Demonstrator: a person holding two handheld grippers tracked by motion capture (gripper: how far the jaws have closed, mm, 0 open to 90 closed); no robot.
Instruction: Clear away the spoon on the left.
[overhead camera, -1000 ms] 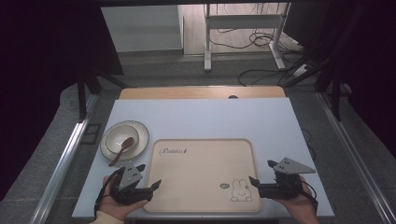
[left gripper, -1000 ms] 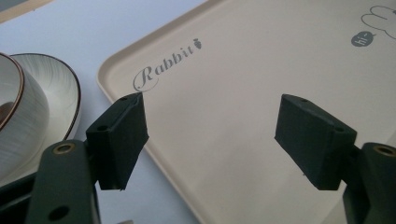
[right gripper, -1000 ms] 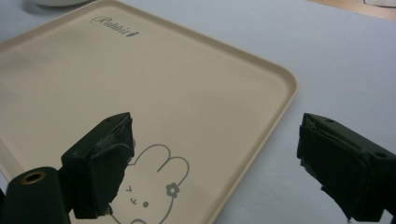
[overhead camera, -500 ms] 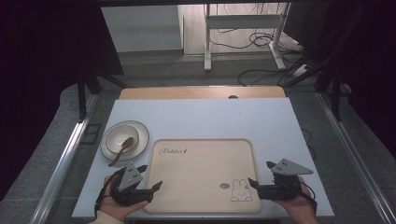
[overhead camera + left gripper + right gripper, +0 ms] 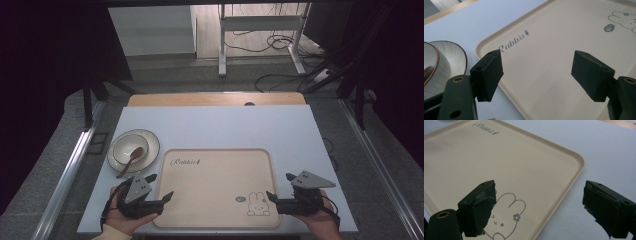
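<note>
A beige tray point(image 5: 215, 180) with a rabbit drawing and the word "Rabbit" lies flat on the pale blue table top near its front edge. My left gripper point(image 5: 157, 187) rests at the tray's front left corner, open, with one jaw over the tray and one beside it point(image 5: 537, 72). At the tray's front right corner my right gripper point(image 5: 280, 186) is open too, its jaws point(image 5: 539, 205) straddling the tray's right rim. A white bowl point(image 5: 129, 149) holding a brown spoon point(image 5: 131, 159) sits on a plate point(image 5: 150, 141) left of the tray.
The pale blue top point(image 5: 220, 125) extends bare behind the tray to a wooden strip point(image 5: 215, 99) at the back. Metal rails point(image 5: 75, 165) run along both sides of the table. Cables and a desk frame point(image 5: 260, 30) lie on the floor beyond.
</note>
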